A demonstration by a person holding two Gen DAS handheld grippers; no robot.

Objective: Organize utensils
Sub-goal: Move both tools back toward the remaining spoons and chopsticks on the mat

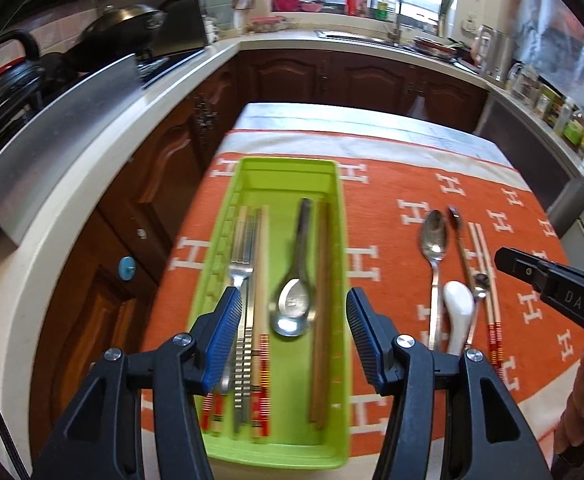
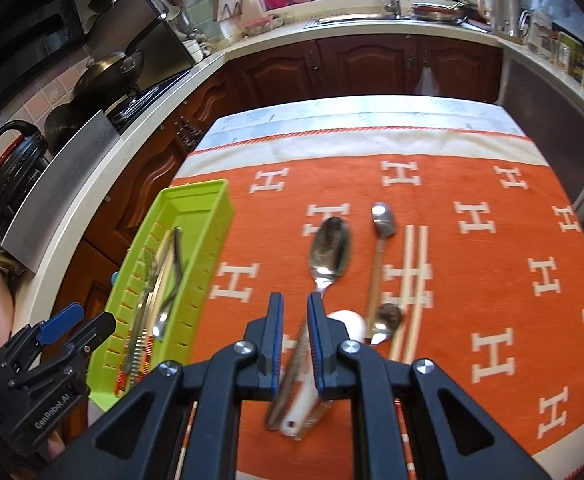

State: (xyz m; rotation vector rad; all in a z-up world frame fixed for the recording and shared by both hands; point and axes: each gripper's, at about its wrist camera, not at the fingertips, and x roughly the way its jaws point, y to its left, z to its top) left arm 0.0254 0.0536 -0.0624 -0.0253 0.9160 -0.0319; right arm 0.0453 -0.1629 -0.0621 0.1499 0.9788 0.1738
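Observation:
A lime green utensil tray (image 1: 333, 216) (image 2: 208, 216) lies on the orange cloth. It holds a fork (image 1: 239, 276), striped chopsticks (image 1: 260, 320), a steel soup spoon (image 1: 293, 304) and brown chopsticks (image 1: 320, 280). My left gripper (image 1: 293, 316) is open and empty above the tray's near half. To the right on the cloth lie a big steel spoon (image 1: 433, 236) (image 2: 329, 250), a white ceramic spoon (image 1: 457, 312) (image 2: 349, 322), a slim long spoon (image 2: 381, 240) and pale chopsticks (image 2: 413, 280). My right gripper (image 2: 295, 334) is nearly shut, with the big spoon's handle between its fingers.
The orange cloth (image 2: 471, 280) with white H marks covers a table. A white kitchen counter (image 1: 92, 168) with a stove and pans runs close along the left. Wooden cabinets (image 2: 363, 64) and a sink stand behind. The right gripper shows in the left wrist view (image 1: 551, 284).

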